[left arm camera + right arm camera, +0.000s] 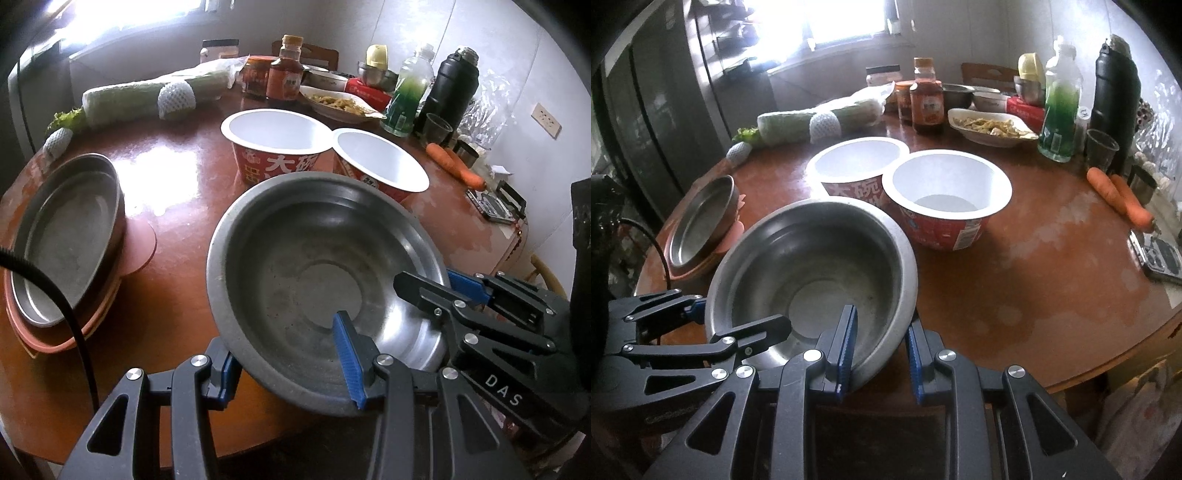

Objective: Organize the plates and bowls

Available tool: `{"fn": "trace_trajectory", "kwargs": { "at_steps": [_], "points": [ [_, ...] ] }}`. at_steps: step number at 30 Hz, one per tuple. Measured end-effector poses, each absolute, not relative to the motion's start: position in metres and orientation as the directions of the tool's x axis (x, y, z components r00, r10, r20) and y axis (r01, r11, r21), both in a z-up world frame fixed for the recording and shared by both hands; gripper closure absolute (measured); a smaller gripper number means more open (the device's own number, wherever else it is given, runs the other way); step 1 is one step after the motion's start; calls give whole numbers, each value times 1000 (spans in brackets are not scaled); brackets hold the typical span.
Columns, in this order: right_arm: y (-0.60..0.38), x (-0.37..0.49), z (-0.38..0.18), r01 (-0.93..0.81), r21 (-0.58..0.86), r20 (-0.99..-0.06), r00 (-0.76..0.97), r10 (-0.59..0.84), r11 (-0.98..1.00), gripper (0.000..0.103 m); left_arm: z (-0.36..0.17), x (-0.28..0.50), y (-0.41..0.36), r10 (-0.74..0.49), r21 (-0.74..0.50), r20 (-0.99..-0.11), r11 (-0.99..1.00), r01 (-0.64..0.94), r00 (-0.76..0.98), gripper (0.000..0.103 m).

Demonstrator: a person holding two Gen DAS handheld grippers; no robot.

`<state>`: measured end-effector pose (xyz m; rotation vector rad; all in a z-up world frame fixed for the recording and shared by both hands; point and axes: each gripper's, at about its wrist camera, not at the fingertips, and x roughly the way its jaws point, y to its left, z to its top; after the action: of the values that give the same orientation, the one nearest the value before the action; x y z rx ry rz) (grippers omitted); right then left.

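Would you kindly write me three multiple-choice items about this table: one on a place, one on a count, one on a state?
1. Where does the shallow steel pan rest? A. on the pink plates B. inside a paper bowl C. on the floor
2. How many red paper bowls are there? A. one B. two C. four
3. What state is the steel bowl in? A. full of soup B. upside down C. empty, rim clamped

Answers: 1 A, it sits atop the pink stack; 2 B, a pair stands behind the steel bowl; 3 C, the left gripper and right gripper each pinch its rim.
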<state>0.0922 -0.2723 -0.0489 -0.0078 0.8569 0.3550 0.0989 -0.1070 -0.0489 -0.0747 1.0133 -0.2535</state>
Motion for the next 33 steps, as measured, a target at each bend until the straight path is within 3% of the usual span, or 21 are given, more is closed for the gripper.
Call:
{"fn": "trace_trajectory", "kwargs": {
  "at_steps": [15, 20, 33],
  "points": [
    [-278, 102, -55, -275, 166, -737, 603, 305, 947, 76, -50, 103, -107, -226, -165, -817, 973, 160, 530, 56],
    [-280, 102, -55, -272, 173, -735, 605, 308, 947, 69, -46, 101, -101, -224, -172, -809, 974, 146, 543, 56],
    [-284, 97, -44, -267, 171, -715, 628, 306, 948, 67, -32, 92, -94, -219, -170, -792, 976, 139, 571, 55]
  ]
}}
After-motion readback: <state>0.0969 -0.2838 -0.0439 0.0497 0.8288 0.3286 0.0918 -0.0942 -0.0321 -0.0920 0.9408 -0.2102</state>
